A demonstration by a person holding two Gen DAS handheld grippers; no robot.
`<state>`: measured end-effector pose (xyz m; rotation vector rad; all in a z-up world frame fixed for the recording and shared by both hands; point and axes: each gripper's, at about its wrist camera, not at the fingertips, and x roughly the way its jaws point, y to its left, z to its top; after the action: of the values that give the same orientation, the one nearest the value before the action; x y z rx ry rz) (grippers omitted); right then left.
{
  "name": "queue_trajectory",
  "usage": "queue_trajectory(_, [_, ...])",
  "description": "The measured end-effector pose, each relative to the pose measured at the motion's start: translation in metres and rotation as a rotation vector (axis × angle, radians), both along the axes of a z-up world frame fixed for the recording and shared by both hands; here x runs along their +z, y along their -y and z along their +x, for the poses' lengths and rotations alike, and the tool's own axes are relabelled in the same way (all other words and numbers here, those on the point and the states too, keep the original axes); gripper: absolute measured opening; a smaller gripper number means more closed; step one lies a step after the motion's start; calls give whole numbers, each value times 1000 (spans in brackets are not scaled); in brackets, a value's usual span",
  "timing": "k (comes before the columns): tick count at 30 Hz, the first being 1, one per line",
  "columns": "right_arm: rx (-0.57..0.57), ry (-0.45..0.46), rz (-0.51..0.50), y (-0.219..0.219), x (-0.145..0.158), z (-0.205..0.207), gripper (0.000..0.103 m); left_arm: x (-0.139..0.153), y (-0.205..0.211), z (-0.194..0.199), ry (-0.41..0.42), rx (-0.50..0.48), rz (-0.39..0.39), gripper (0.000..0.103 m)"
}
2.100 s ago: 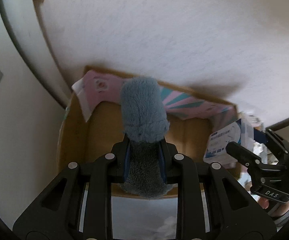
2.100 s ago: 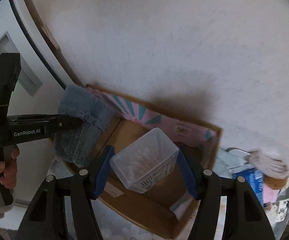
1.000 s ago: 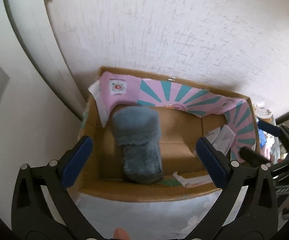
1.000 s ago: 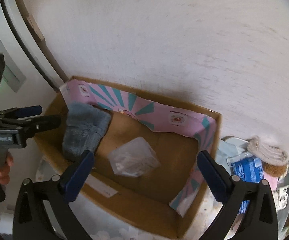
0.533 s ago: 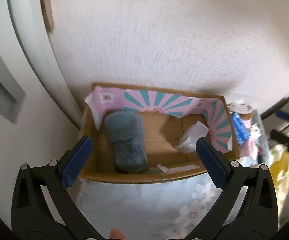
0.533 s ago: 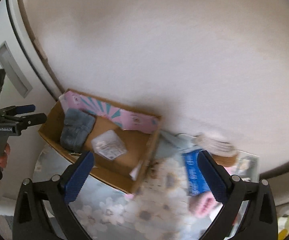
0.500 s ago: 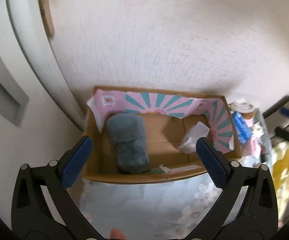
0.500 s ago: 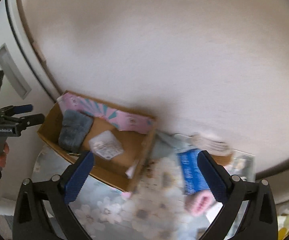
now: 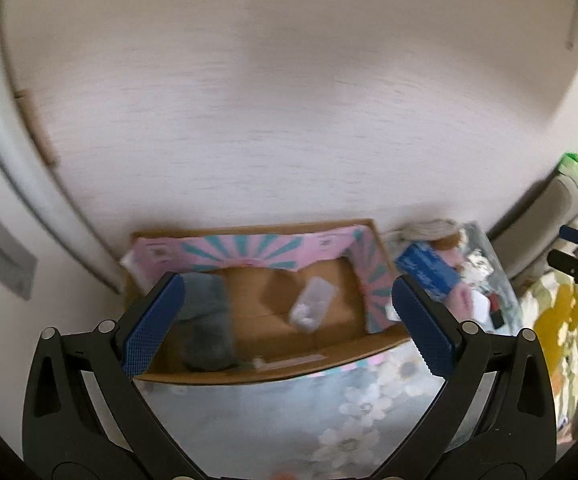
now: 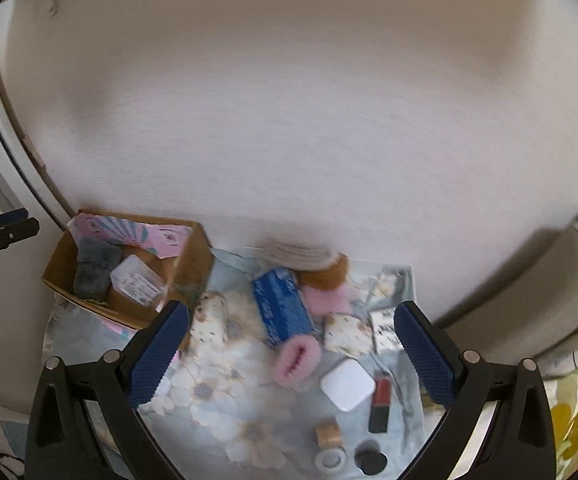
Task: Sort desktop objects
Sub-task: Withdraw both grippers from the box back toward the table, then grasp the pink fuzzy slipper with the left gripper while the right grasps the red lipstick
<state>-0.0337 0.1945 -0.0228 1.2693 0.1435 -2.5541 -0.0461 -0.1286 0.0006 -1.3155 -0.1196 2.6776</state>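
A cardboard box (image 9: 273, 374) with pink-teal lining stands against the wall; it also shows in the right wrist view (image 10: 65, 254). Inside lie a grey fuzzy item (image 9: 205, 320) (image 10: 93, 268) at the left and a clear plastic container (image 9: 313, 308) (image 10: 137, 278) at the right. My left gripper (image 9: 285, 324) is open and empty, held back above the box front. My right gripper (image 10: 289, 354) is open and empty, above the floral cloth (image 10: 225, 392) with loose objects.
On the cloth right of the box: a blue packet (image 10: 281, 304), pink fuzzy items (image 10: 299, 360), a white square case (image 10: 347, 384), a red-black lipstick (image 10: 380, 402), tape rolls (image 10: 329, 458), small patterned packs (image 10: 347, 334). The wall is close behind. A couch edge (image 10: 569, 300) is at right.
Both grippers have pulled back and up from the box. The right gripper swung right, over the loose objects on the cloth. The grey item and container stay in the box.
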Motion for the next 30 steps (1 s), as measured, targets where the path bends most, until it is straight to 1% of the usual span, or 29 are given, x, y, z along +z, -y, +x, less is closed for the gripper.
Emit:
queue_trajectory(5, [-5,3,11,-29,-6,11,103,-5,-34,-6,20,-47,18,103])
queue_trajectory(10, [-2,-15,17,-59,-4,20,103,-3,-83,-4,6,-127,38,103])
queue_trajectory(13, [-4,-2,15,-71,-15,26,102,-7,-119,0,4,-192,43,102])
queue_trajectory(15, [-14,16,7,-83,-29,31,102,-15,-143,5,3,-233,50,102])
queue_trajectory(17, [-25,46,-6,-91,-47,35,95,-28,-168,9,21,-270,61,102])
queue_trajectory(18, [-30,58,-8,-94,-55,37,93,-40,-184,10,44,-284,63,102])
queue_trajectory(21, [-39,108,-3,-101,-94,45,80,-70,-213,11,81,-299,69,100])
queue_trajectory(22, [-46,124,-10,-103,-103,46,71,-84,-223,11,97,-297,74,98])
queue_trajectory(23, [-60,159,-27,-107,-118,46,63,-98,-231,11,115,-297,79,92])
queue_trajectory(24, [-76,188,-41,-110,-131,46,60,-116,-242,10,146,-300,82,88])
queue_trajectory(25, [-92,208,-47,-113,-143,47,57,-129,-249,9,167,-301,80,80])
queue_trajectory(26, [-101,219,-47,-115,-152,49,56,-140,-255,8,185,-302,76,76])
queue_trajectory(28, [-105,232,-47,-117,-165,48,54,-162,-269,6,206,-295,67,75])
queue_trajectory(30, [-95,251,-43,-120,-177,43,49,-179,-280,2,223,-280,63,75])
